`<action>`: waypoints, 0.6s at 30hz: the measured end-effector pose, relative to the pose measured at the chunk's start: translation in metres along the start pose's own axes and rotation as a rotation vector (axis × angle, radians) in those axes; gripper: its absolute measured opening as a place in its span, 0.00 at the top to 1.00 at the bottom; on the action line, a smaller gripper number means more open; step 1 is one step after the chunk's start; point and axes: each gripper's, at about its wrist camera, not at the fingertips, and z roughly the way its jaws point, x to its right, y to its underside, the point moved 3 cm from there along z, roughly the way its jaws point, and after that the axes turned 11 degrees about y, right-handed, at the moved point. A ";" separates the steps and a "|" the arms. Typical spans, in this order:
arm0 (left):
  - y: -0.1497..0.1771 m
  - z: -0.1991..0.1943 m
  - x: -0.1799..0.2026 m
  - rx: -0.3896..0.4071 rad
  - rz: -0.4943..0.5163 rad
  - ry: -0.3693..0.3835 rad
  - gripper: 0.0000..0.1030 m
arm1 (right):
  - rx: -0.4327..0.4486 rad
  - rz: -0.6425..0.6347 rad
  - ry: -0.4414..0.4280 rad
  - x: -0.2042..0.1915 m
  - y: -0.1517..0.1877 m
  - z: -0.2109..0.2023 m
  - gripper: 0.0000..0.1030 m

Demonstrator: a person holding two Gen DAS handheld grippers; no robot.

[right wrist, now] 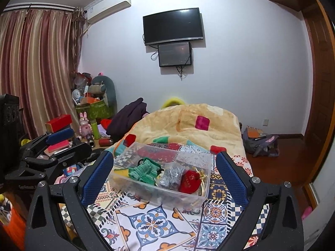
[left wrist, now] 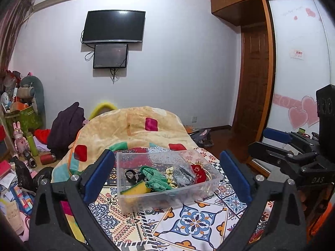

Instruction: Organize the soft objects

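A clear plastic bin (left wrist: 134,206) stands on the patterned bedspread, also in the right wrist view (right wrist: 146,190). It holds a green knit cloth (left wrist: 157,178) (right wrist: 144,172), a yellow sponge (left wrist: 135,189), a silver-black pouch (left wrist: 184,174) (right wrist: 170,177), a red pouch (left wrist: 199,172) (right wrist: 189,183) and a black item (left wrist: 132,175). My left gripper (left wrist: 167,176) is open and empty, with the bin between its blue pads. My right gripper (right wrist: 164,173) is open and empty, also framing the bin. Each gripper shows in the other's view (left wrist: 293,152) (right wrist: 48,144).
A folded yellow quilt (left wrist: 134,129) (right wrist: 188,123) lies behind the bin. Dark clothes (left wrist: 65,127) and clutter (left wrist: 23,142) fill the left side. A wardrobe (left wrist: 297,62), a door (left wrist: 253,79) and a backpack on the floor (right wrist: 261,142) are on the right.
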 end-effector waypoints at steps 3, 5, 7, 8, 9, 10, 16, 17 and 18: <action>0.001 0.000 0.000 -0.001 -0.003 0.002 0.01 | 0.000 -0.002 -0.004 0.000 0.000 0.000 0.05; 0.001 0.000 -0.001 -0.002 -0.004 0.003 0.01 | 0.001 -0.004 -0.004 0.000 0.000 0.000 0.05; 0.002 0.001 -0.001 -0.003 -0.003 0.002 0.01 | 0.002 -0.004 -0.006 -0.001 0.000 -0.001 0.05; 0.001 0.001 -0.001 -0.003 -0.003 0.002 0.01 | 0.002 -0.004 -0.007 -0.001 0.000 -0.001 0.05; 0.001 0.001 -0.001 -0.003 -0.003 0.002 0.01 | 0.002 -0.003 -0.007 -0.001 0.000 -0.001 0.05; 0.001 0.000 -0.001 -0.003 -0.001 0.002 0.01 | 0.002 -0.002 -0.008 -0.001 0.000 -0.001 0.05; 0.002 0.000 0.000 0.000 0.005 0.001 0.01 | 0.003 0.000 -0.010 -0.001 0.000 -0.001 0.05; 0.002 0.000 0.000 -0.001 0.004 0.001 0.01 | 0.003 0.000 -0.010 -0.001 0.000 -0.001 0.05; 0.002 0.000 0.000 -0.001 0.004 0.001 0.01 | 0.003 0.000 -0.011 -0.001 0.000 -0.001 0.05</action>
